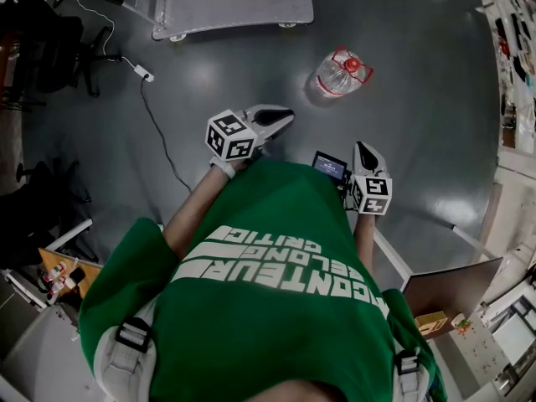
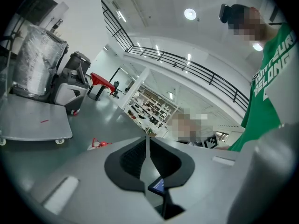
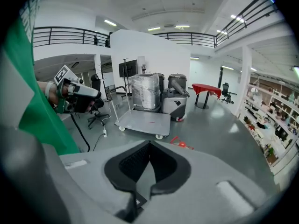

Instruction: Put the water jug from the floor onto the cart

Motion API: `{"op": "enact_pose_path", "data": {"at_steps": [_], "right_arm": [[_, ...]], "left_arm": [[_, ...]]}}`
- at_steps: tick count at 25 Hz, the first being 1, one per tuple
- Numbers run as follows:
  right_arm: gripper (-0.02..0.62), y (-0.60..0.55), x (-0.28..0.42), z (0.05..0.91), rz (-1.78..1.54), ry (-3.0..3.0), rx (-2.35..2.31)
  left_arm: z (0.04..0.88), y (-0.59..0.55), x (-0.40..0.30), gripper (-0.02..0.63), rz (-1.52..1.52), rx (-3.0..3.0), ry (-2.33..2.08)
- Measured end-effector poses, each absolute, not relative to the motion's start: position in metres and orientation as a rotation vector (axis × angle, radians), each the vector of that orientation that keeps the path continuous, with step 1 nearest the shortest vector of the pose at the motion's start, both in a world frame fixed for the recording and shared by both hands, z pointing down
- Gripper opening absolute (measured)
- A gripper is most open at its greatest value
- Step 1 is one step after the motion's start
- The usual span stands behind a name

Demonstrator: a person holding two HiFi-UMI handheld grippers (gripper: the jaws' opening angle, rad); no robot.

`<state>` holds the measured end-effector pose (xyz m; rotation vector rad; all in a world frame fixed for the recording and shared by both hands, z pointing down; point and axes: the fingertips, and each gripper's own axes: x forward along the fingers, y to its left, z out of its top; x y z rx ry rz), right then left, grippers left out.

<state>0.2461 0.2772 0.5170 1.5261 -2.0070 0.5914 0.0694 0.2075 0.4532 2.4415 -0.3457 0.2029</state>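
The water jug [image 1: 342, 72], clear plastic with a red cap and handle, lies on the grey floor ahead of me; it also shows small in the left gripper view [image 2: 99, 143] and the right gripper view [image 3: 182, 144]. The flat grey wheeled cart [image 1: 226, 2] stands beyond it, to the left [image 3: 145, 121] [image 2: 32, 120]. My left gripper [image 1: 287, 116] is held out at chest height, shut and empty [image 2: 147, 139]. My right gripper [image 1: 360, 146] is beside it, tilted downward, also shut with nothing between its jaws [image 3: 150, 143]. Both are well short of the jug.
A black cable with a white adapter [image 1: 144, 74] runs across the floor on the left, near an office chair [image 1: 59, 40]. A wrapped machine [image 3: 145, 91] and a floor scrubber [image 3: 176, 97] stand behind the cart. Shelving [image 1: 512, 48] lines the right side.
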Motion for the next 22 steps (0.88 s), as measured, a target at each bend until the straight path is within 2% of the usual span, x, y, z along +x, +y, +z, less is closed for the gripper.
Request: {"op": "enact_pose_path", "data": {"at_steps": [8,22], "right_arm": [[-0.006,0.229,0.216,0.515,0.571,-2.003,1.508],[-0.006,0.176,0.152,0.527,0.56,-2.017,1.435]], "left_arm": [[0.45,0.17,0.039,0.0,0.151,2.424,-0.307],[0.462,0.108,-0.02,0.002,0.132,2.414,-0.34]]}}
